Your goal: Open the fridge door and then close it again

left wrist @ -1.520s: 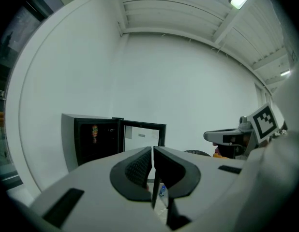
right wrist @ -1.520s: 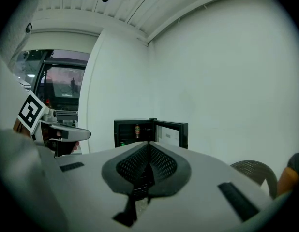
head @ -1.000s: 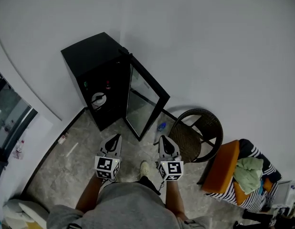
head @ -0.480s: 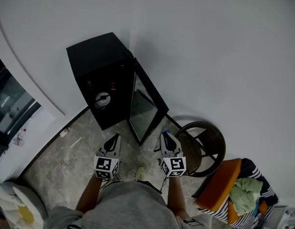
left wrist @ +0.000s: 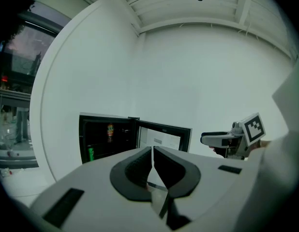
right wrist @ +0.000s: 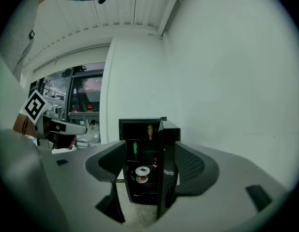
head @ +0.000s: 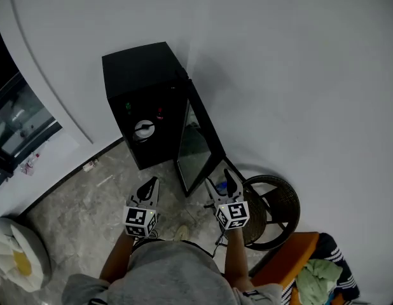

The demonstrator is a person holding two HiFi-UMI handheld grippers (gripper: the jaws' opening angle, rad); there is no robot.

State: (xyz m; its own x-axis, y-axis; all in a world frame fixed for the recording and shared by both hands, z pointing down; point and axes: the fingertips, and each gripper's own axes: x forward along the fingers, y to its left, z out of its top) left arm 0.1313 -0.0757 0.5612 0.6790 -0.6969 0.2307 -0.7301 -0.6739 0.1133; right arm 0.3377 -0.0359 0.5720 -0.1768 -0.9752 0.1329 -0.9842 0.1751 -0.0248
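The black mini fridge (head: 144, 81) stands against the white wall, and its glass door (head: 198, 146) is swung open towards me. Cans, a bottle and plates sit on its shelves (right wrist: 140, 170). My right gripper (head: 222, 182) hangs just short of the door's free edge (right wrist: 166, 178). Its jaws are opening, and nothing is gripped between them. My left gripper (head: 149, 184) is shut and empty, level with the right one and left of the door. From the left gripper view, the shut left gripper (left wrist: 152, 151) points at the door (left wrist: 164, 137).
A round dark wicker chair (head: 276, 202) stands right of the door, close to my right hand. An orange cushion (head: 282, 265) and striped cloth lie further right. A white bag (head: 18, 259) sits at the lower left, below a window (head: 18, 119).
Both grippers have moved forward towards the fridge, the right one further, up to the door's edge. The right jaws were shut and now stand apart. The left stays shut.
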